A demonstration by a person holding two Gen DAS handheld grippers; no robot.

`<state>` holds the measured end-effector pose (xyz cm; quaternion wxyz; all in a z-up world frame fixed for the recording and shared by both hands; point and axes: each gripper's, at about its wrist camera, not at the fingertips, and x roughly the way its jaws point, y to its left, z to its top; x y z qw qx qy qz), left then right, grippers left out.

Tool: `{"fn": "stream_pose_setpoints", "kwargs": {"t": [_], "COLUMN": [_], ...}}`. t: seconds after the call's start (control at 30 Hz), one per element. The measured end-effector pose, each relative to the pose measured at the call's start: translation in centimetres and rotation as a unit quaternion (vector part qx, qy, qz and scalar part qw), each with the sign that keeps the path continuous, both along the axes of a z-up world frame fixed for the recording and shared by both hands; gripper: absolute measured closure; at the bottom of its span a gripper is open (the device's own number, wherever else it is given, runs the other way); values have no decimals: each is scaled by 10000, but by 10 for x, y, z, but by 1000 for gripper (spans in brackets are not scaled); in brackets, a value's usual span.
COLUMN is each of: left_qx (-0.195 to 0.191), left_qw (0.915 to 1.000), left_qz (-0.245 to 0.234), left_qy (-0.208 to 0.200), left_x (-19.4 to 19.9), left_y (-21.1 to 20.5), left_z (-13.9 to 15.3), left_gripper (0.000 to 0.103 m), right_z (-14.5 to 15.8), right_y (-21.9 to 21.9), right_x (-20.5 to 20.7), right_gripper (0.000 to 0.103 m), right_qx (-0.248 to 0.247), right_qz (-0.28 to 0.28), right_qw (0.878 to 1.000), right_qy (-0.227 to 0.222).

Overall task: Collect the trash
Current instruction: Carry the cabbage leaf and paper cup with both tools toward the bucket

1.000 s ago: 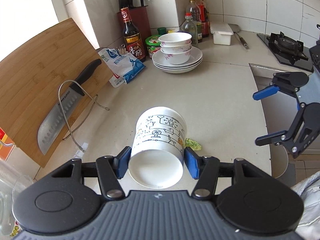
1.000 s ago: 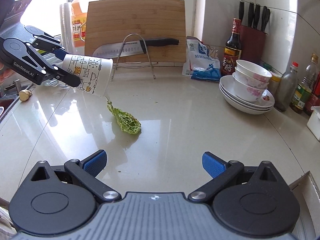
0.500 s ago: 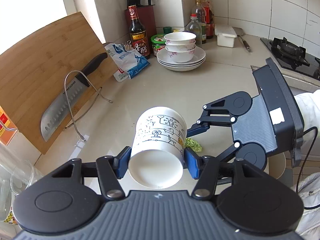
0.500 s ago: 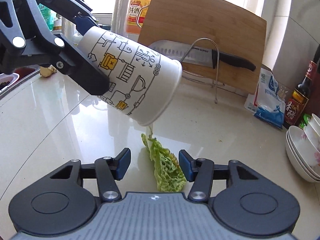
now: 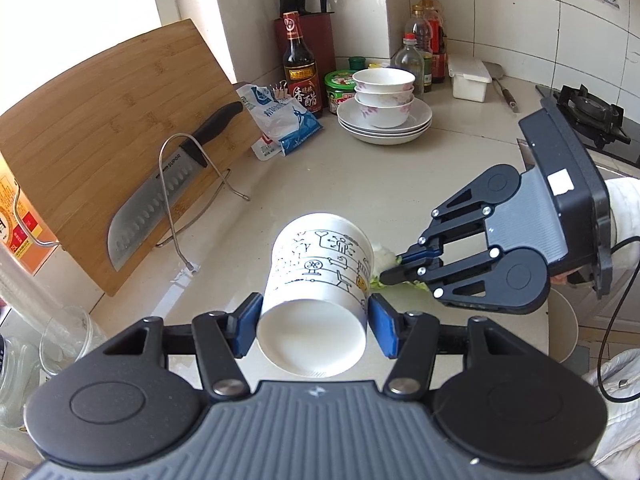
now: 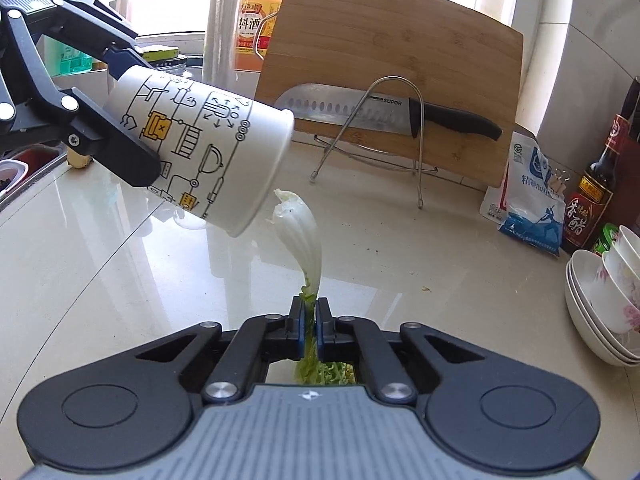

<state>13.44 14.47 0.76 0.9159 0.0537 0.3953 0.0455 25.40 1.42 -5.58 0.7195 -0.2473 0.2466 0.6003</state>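
Note:
My left gripper [image 5: 316,330] is shut on a white paper cup [image 5: 318,276] printed with line drawings, held on its side with the mouth pointing away. In the right wrist view the same cup [image 6: 204,152] hangs tilted over the counter at upper left, its open mouth facing a cabbage leaf [image 6: 302,240]. My right gripper [image 6: 309,326] is shut on the green end of that leaf; the white stem curls up just beside the cup's rim. From the left wrist view the right gripper [image 5: 394,270] sits right of the cup with a bit of leaf [image 5: 382,252] at its tips.
A cleaver [image 5: 160,204] rests in a wire rack against a wooden cutting board [image 5: 100,140]. A salt bag [image 5: 280,124], vinegar bottle [image 5: 300,68], stacked bowls and plates [image 5: 384,108] and oil bottles stand at the back. A gas hob [image 5: 588,116] lies far right; a sink edge [image 6: 24,176] at left.
My right gripper came in from the right to the leaf, closed on it and lifted it off the counter toward the cup's mouth. The left gripper kept hold of the cup.

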Motion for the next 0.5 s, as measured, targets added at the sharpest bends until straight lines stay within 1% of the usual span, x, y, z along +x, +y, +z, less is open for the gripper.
{"fn": "stream_pose_setpoints", "kwargs": {"t": [0.13,0.33,0.5], "left_qx": [-53,-92,-139], "left_qw": [10000,9998,9992], "left_qz": [50,-131,-313], "left_qy": [18,127,217], "left_x": [0,3,6], "left_y": [4,-4,-12], "left_z": [-1,-10,-14], "left_gripper": [46,46,46], "right_z": [7,17,25], "right_y": [-8,-20,-35], "right_x": [-2,-6,-11], "right_gripper": [97,97,97], "right_qx": [-58,-112,-149], "right_qz": [-52,-82,-128], "right_qw": [9999,9994,9991], "right_qy": [-133,-316,-379]}}
